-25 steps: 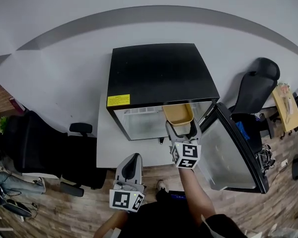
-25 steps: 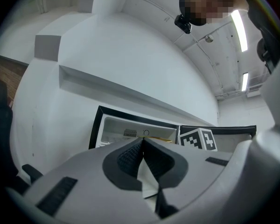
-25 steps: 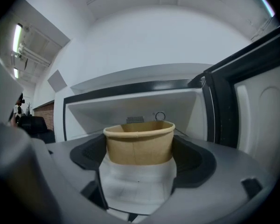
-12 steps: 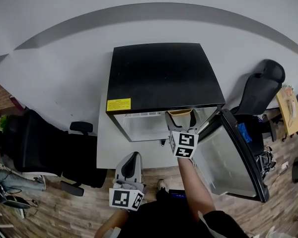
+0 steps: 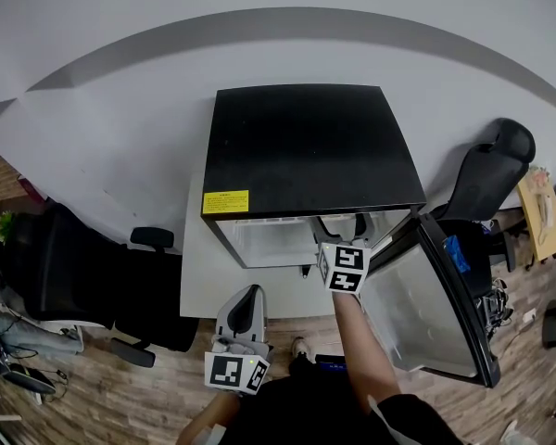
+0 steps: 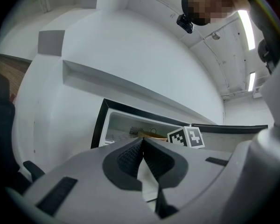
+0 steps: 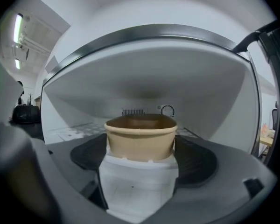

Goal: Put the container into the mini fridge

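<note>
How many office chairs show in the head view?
2. The left chair stands left of the fridge; the right chair stands to the fridge's right. Others may be hidden past the frame's edges.

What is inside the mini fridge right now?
The tan container, held in the right gripper, is inside the mini fridge; a vent grille and dial show on the back wall. The container's own walls cover its contents and the floor under it.
</note>
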A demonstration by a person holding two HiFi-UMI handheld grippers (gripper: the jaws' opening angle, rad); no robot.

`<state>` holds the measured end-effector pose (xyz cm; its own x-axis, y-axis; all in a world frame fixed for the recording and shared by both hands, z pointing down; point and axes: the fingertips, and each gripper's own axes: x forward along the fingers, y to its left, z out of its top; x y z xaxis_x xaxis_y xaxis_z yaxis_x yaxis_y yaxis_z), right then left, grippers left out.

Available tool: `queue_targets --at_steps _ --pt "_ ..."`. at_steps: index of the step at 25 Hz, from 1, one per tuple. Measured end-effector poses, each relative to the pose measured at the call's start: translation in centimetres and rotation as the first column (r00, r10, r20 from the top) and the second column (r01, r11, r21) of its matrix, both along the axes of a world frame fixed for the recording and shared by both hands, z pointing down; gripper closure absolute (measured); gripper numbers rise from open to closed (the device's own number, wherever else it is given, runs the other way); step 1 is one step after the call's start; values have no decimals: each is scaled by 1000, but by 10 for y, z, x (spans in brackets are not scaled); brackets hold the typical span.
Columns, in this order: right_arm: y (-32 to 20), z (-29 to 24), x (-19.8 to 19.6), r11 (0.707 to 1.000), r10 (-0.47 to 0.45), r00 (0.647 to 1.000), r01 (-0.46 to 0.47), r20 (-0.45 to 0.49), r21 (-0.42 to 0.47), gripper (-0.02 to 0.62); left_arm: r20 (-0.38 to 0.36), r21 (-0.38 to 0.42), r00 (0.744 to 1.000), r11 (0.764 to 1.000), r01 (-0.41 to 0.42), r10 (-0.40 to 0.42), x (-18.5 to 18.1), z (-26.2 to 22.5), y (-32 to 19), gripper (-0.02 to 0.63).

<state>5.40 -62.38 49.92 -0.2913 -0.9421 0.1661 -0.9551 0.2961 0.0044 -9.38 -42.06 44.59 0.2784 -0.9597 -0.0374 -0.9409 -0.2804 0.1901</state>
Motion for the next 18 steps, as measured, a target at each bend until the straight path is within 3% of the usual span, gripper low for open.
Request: queue_targets --at_steps 9,18 --pt "10 5 3 1000 -6 1000 6 0 -7 145 -4 -2 1000 1000 -5 5 0 0 9 597" --pt "88 9 -2 1000 -11 1000 11 -10 -2 147 15 9 998 999 -53 53 -5 1 62 597"
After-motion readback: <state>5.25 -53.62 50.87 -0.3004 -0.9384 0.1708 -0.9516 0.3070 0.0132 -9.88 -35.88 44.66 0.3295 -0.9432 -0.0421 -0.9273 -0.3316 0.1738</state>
